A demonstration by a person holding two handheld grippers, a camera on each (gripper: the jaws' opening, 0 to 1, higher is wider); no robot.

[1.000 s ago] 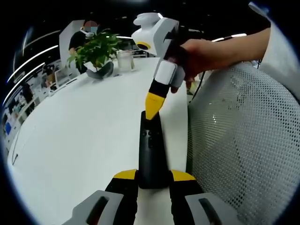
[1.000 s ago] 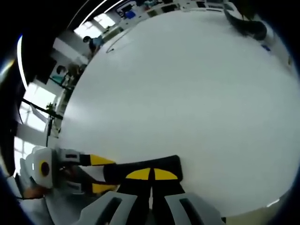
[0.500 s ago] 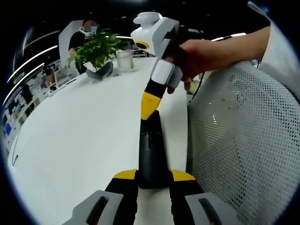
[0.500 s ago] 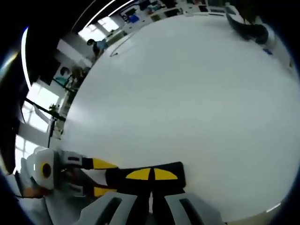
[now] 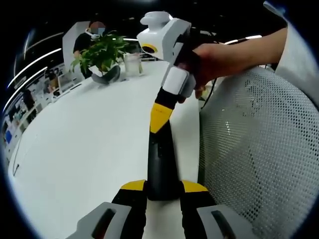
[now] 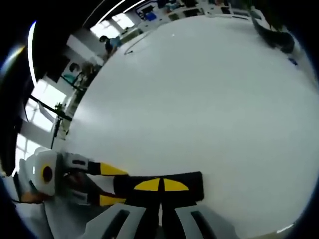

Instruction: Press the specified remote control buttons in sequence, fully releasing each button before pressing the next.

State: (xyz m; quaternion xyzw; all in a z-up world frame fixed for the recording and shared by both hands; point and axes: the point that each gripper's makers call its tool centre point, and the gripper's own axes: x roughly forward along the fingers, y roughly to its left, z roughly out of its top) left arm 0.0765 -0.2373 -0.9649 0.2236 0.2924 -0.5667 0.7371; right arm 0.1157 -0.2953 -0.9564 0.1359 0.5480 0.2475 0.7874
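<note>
Risk: pressing off-centre with closed right tongs [image 5: 158, 122] could hit a neighbouring button or tip the remote [image 5: 161, 159] in its grip. Left tongs [image 5: 163, 188] clamped on remote's near end, along the desk's [image 5: 84, 144] right edge. Right tips together, on the remote's far end.

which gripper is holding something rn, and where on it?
The left gripper clamps the black remote at its near end. The right gripper is shut, its closed yellow tips over the remote's far part, gripping nothing.
</note>
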